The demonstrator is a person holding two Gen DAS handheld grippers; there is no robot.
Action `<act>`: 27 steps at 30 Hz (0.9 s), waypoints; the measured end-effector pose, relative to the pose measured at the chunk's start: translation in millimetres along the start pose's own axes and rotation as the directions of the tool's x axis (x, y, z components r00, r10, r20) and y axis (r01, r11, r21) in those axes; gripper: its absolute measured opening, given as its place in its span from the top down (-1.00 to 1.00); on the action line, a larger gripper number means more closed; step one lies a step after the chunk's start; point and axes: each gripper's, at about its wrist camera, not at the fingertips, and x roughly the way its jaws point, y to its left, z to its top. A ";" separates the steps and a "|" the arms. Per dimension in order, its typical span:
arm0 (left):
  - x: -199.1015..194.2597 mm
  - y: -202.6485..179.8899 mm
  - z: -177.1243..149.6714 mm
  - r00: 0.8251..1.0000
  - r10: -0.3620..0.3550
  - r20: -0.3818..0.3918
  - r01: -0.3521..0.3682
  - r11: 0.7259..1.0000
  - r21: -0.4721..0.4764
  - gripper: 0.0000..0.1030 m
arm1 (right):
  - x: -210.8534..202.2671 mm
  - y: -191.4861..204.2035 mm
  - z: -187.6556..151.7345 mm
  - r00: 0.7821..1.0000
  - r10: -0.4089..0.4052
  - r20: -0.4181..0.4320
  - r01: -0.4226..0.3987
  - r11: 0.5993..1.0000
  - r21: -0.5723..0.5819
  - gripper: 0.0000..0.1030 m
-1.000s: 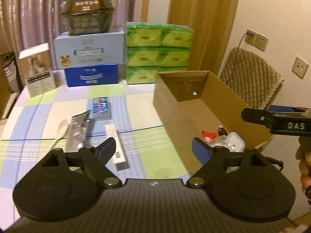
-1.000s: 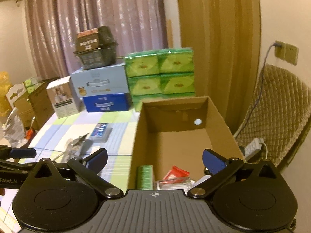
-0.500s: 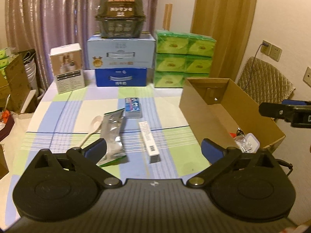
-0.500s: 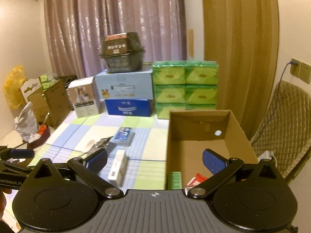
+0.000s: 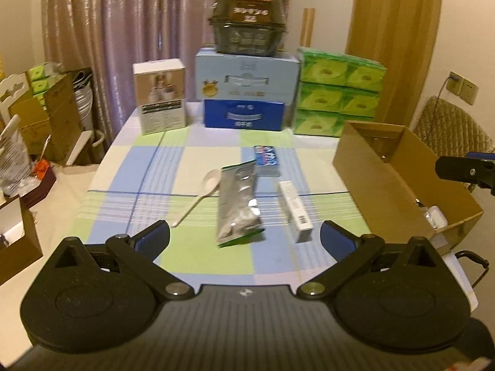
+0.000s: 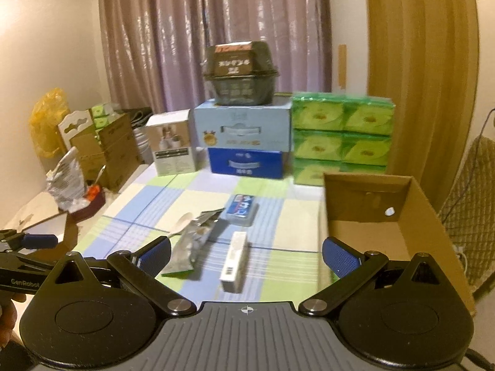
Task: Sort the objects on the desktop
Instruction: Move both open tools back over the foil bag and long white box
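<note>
1 cardboard box (image 5: 368,167) (white case (image 5: 435,216) inside)

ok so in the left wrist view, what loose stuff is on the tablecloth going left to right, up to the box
spoon → silver pouch → white carton → cardboard box

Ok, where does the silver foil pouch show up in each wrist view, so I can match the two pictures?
Left wrist view: silver foil pouch lies centre frame on the checked tablecloth, between the pale spoon on its left and the white carton on its right.
Right wrist view: pouch lies left of centre, the white carton again to its right.
Shared landmark: the open cardboard box at the right.
</note>
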 end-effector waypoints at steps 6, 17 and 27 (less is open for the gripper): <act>-0.2 19.6 -8.5 1.000 0.022 -0.010 -0.022 0.999 -0.024 -0.97 | 12.5 17.4 -7.5 0.999 0.022 -0.023 -0.022 1.000 -0.014 -0.97; 8.8 38.1 -23.8 0.998 0.039 -0.039 -0.041 0.998 -0.040 -0.97 | 31.8 29.4 -19.0 0.998 0.038 -0.058 -0.039 0.999 -0.010 -0.96; 26.9 43.4 -30.0 0.997 0.042 -0.066 -0.044 0.999 -0.031 -0.97 | 59.8 25.9 -32.2 0.994 0.035 -0.101 -0.033 0.999 0.020 -0.97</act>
